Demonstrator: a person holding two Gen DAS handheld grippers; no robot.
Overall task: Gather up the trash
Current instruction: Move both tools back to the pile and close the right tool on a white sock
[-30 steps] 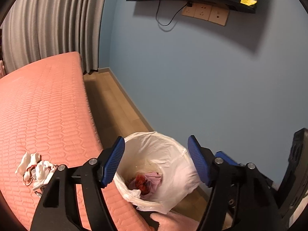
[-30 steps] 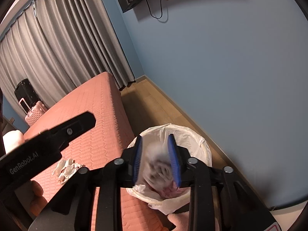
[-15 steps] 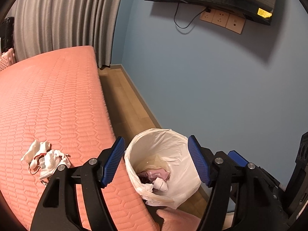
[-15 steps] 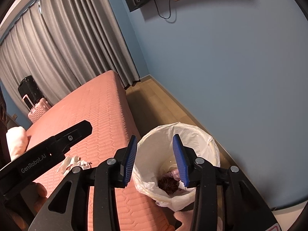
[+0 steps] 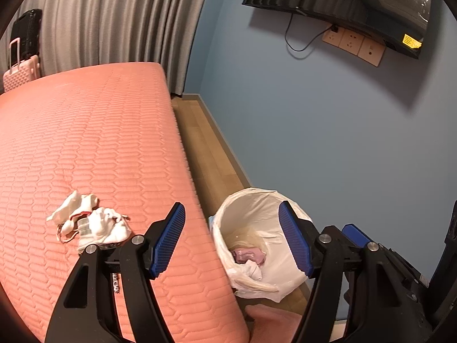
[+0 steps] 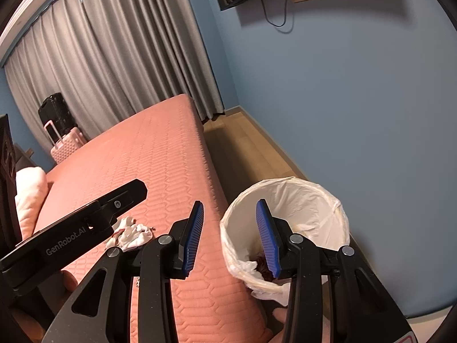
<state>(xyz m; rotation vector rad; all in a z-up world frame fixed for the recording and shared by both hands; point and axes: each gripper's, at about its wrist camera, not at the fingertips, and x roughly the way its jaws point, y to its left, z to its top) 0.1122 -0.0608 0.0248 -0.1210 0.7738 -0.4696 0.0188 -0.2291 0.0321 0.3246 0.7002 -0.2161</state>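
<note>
While I hold left gripper point(image 5: 230, 238) and right gripper point(image 6: 230, 238) released and empty, crumpled white tissues point(image 5: 91, 224) lie near the bed's point(image 5: 85, 143) edge; lined bin point(image 5: 257, 200) holds pink and white scraps.

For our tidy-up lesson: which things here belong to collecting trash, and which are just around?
Belong to the job:
crumpled white tissues on the bed
lined trash bin
left gripper
right gripper

Just around:
pink suitcase
black suitcase
wall television
</note>
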